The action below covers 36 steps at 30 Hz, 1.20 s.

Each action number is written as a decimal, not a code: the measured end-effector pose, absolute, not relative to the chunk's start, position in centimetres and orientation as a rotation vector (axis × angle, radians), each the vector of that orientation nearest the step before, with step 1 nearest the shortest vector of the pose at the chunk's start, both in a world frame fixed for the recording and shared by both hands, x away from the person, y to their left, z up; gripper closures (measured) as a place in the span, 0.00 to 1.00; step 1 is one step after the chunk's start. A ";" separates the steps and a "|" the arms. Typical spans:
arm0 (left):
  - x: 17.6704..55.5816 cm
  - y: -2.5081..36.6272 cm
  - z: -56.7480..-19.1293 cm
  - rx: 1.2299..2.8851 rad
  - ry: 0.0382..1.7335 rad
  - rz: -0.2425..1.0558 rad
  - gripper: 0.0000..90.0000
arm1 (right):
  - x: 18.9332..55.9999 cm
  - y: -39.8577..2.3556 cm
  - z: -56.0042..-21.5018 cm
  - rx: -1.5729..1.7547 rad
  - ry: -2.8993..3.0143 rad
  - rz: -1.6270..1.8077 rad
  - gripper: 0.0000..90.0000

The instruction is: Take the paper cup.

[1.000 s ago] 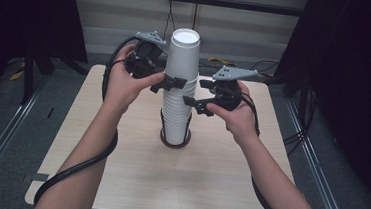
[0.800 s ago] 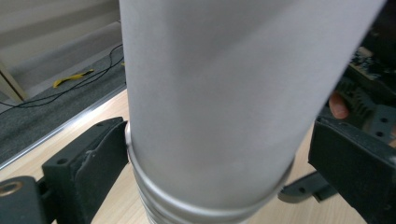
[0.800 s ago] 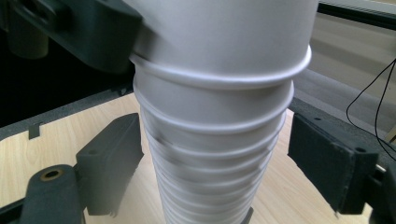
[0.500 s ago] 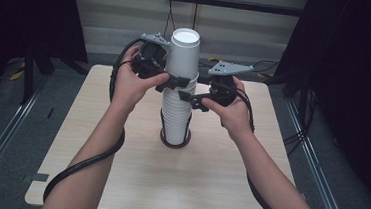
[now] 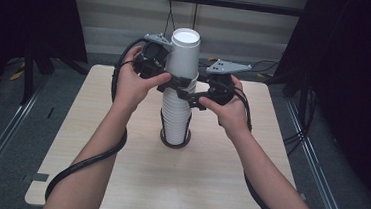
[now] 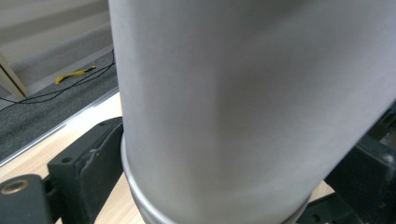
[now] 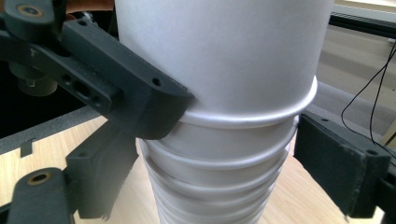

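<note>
A tall stack of upturned white paper cups [image 5: 176, 116] stands in a black ring [image 5: 163, 137] at the middle of the table. The top cup [image 5: 184, 51] sits higher than the rest. My left gripper [image 5: 178, 82] is shut on the top cup [image 6: 233, 93] just above its rim, one jaw on each side. Right below it, my right gripper [image 5: 189, 97] has its jaws against the stack [image 7: 219, 186] under the top cup's rim [image 7: 261, 119]. The left gripper's jaw [image 7: 126, 88] crosses the upper left of the right gripper view.
The light wooden table [image 5: 217, 187] has open surface all around the stack. Black cables trail from both grippers over the person's forearms [image 5: 94, 152]. Dark rails and floor cables [image 5: 301, 138] lie beyond the table's edges.
Both hands have shifted slightly away from the person, still at the stack's upper part. The top cup looks a touch higher than a second ago.
</note>
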<state>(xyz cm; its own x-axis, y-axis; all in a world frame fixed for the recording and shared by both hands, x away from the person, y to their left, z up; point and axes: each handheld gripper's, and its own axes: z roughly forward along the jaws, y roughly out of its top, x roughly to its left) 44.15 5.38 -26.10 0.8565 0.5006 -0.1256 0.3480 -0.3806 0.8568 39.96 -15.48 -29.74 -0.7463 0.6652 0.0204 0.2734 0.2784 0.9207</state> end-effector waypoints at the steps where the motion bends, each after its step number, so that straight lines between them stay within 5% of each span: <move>1: 44.1 5.4 -26.1 2.004 0.621 0.187 0.07 | 40.0 -15.4 -29.8 0.850 2.183 1.460 0.13; 36: 43.9 6.1 -23.1 1.916 0.619 0.214 0.10 | 39.9 -15.5 -29.8 0.834 2.186 1.439 0.15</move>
